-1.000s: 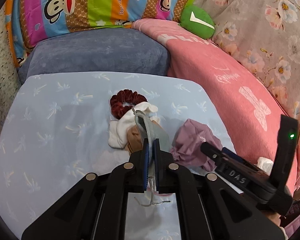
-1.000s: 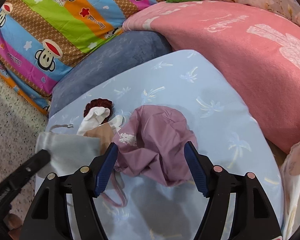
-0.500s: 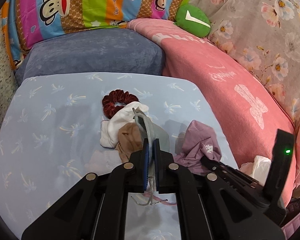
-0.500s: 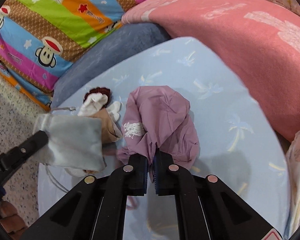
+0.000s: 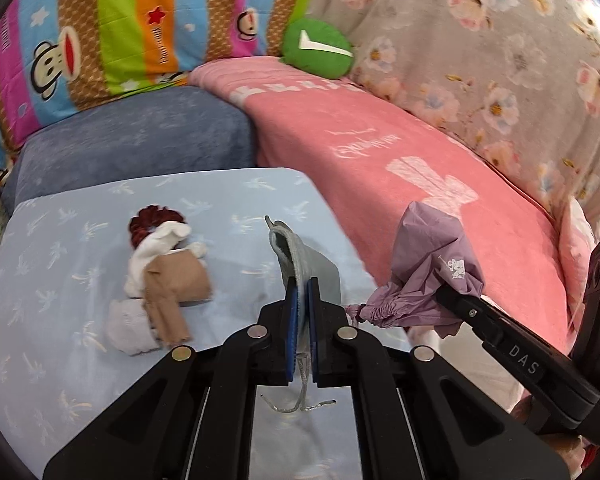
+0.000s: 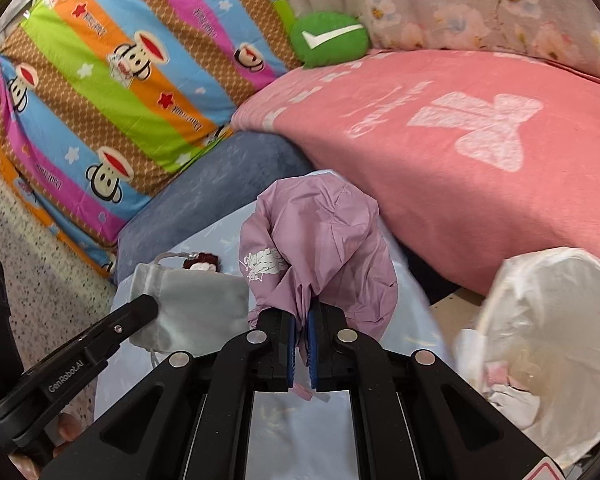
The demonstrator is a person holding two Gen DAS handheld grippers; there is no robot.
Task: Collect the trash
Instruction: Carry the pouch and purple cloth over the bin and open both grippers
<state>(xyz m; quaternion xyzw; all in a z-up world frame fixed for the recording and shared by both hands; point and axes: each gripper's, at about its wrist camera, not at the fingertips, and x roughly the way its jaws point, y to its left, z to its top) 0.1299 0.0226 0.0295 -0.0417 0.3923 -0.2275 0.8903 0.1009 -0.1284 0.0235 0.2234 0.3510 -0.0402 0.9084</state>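
My left gripper is shut on a grey drawstring pouch and holds it above the light blue sheet; the pouch also shows in the right wrist view. My right gripper is shut on a crumpled purple cloth bag, lifted off the sheet; it shows at right in the left wrist view. On the sheet lie a dark red scrunchie, a white cloth, a brown piece and a pale wad.
A white plastic bag holding some waste stands open at the right. A pink blanket, a blue-grey cushion, a striped monkey-print pillow and a green check-mark cushion ring the sheet.
The right gripper closed on the purple bag and lifted it up and to the right, off the sheet. The left gripper with the grey pouch has shifted right, away from the pile.
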